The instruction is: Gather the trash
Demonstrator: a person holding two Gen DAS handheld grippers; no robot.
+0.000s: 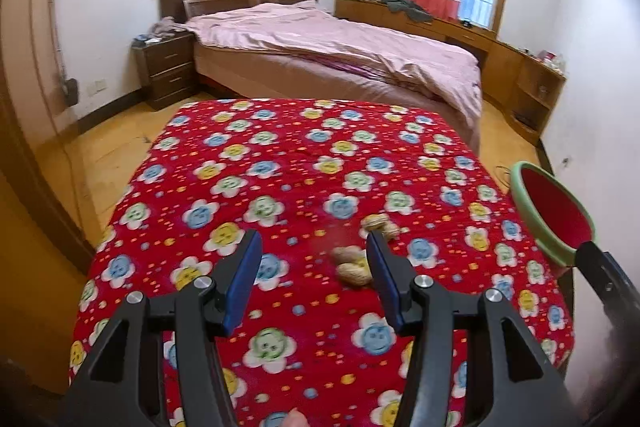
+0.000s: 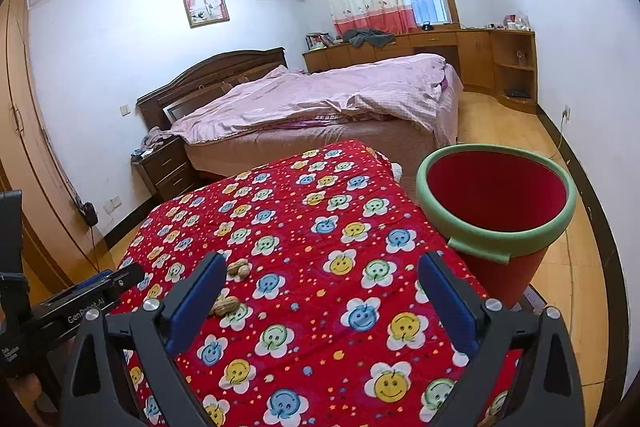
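Peanuts in their shells lie on a red flower-print blanket (image 1: 304, 155): a near pair (image 1: 352, 265) and a farther pair (image 1: 380, 223). My left gripper (image 1: 314, 269) is open and empty, low over the blanket, its right finger just beside the near peanuts. In the right wrist view the peanuts show as a far one (image 2: 239, 268) and a near one (image 2: 225, 305), half hidden behind my left finger. My right gripper (image 2: 320, 291) is open and empty above the blanket (image 2: 304, 227). A red bin with a green rim (image 2: 496, 203) stands at the blanket's right edge; it also shows in the left wrist view (image 1: 552, 215).
A bed with a pink quilt (image 1: 340, 47) stands beyond the blanket. A dark nightstand (image 1: 166, 67) is at its left. A wooden desk and shelf unit (image 2: 472, 55) runs along the far wall. Wood floor (image 2: 572, 267) surrounds the blanket-covered surface.
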